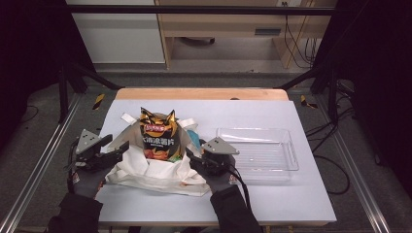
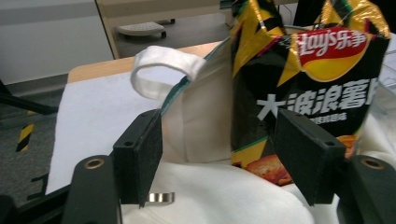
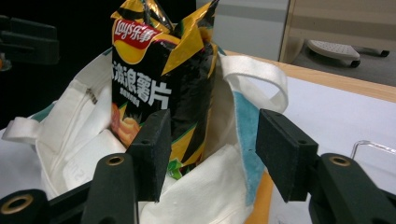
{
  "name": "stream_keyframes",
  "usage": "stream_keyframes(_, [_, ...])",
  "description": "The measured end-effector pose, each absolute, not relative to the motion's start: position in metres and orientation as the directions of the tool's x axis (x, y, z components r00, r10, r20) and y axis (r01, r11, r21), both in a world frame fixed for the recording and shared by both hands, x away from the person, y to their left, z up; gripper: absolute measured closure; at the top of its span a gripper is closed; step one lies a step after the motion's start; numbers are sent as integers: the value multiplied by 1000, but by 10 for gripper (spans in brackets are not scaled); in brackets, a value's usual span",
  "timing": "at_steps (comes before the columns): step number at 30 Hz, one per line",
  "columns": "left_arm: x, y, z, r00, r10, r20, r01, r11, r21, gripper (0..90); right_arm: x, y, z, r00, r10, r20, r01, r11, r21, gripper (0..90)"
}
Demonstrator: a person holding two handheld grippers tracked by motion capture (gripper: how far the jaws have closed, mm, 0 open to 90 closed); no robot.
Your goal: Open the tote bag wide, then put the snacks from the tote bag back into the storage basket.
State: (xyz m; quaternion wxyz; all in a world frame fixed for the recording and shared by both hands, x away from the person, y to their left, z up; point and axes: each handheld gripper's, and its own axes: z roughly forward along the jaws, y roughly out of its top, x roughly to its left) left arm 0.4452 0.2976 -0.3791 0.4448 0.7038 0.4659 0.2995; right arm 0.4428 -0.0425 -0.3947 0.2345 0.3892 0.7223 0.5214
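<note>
Grippers flank the white tote bag [image 1: 155, 170]: left gripper [image 1: 119, 149] at nine o'clock and right gripper [image 1: 194, 160] at three, both with jaws apart and empty. The chip bag [image 1: 159, 136] stands upright inside, half out; unsupported, it could topple. Clear tray [image 1: 260, 148] sits farther right, unobstructed.

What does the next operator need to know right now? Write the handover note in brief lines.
Left gripper: jaws open, holding nothing, at the left side of the white tote bag.
Right gripper: jaws open, holding nothing, at the bag's right side.
Chip bag: upright in the tote's mouth, top half sticking out.
Clear tray: on the table to the right of the tote.
Done: chips are in the tote.
Left: probably seat the chips deeper or tidy the bag; confirm before moving on.
</note>
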Motion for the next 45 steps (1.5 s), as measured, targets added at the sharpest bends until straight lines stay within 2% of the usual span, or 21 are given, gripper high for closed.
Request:
stream_keyframes(9, [445, 287, -368, 404, 915, -13, 368, -150, 918, 276, 453, -46, -381, -584, 806, 95, 322, 123, 939, 449])
stream_keyframes(31, [475, 270, -343, 382, 924, -19, 327, -116, 938, 292, 479, -35, -359, -587, 801, 117, 330, 104, 938, 468])
stream_keyframes(40, [491, 260, -336, 381, 925, -10, 325, -124, 937, 359, 488, -20, -349, -598, 794, 113, 319, 106, 942, 502])
stream_keyframes(45, [504, 255, -338, 390, 921, -11, 350, -137, 927, 441, 495, -12, -346, -598, 792, 119, 331, 109, 937, 524])
